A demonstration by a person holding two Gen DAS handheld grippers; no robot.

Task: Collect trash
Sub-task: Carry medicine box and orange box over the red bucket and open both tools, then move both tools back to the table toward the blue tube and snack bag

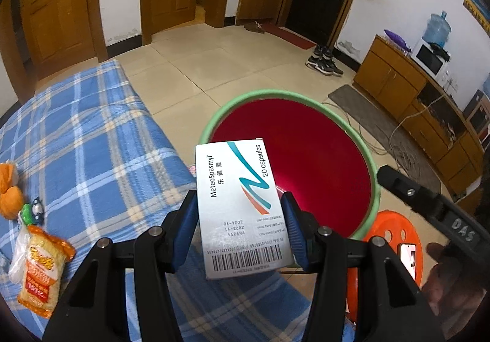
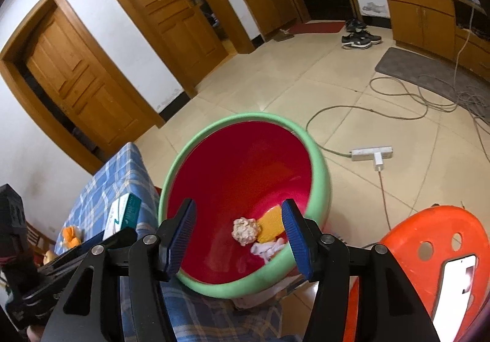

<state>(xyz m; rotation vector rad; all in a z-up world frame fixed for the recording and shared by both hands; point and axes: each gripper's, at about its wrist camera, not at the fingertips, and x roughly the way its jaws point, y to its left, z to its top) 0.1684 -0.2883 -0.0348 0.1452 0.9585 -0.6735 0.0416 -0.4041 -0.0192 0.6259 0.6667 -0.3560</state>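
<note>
My left gripper (image 1: 240, 227) is shut on a white medicine box (image 1: 242, 207) marked "MeteoSpasmyl" and holds it over the near rim of the green bin with a red inside (image 1: 294, 158). The box also shows in the right wrist view (image 2: 122, 215), left of the bin (image 2: 245, 189). My right gripper (image 2: 239, 234) is open and empty above the bin's mouth. A crumpled paper ball (image 2: 245, 231), a yellow scrap (image 2: 271, 224) and a white wad (image 2: 268, 248) lie in the bin.
A blue plaid bed (image 1: 92, 140) holds an instant noodle packet (image 1: 39, 271) and an orange plush toy (image 1: 10, 189). An orange plastic stool (image 2: 428, 247) with a phone (image 2: 453, 290) stands on the right. A power strip (image 2: 370, 153) and cables lie on the tile floor.
</note>
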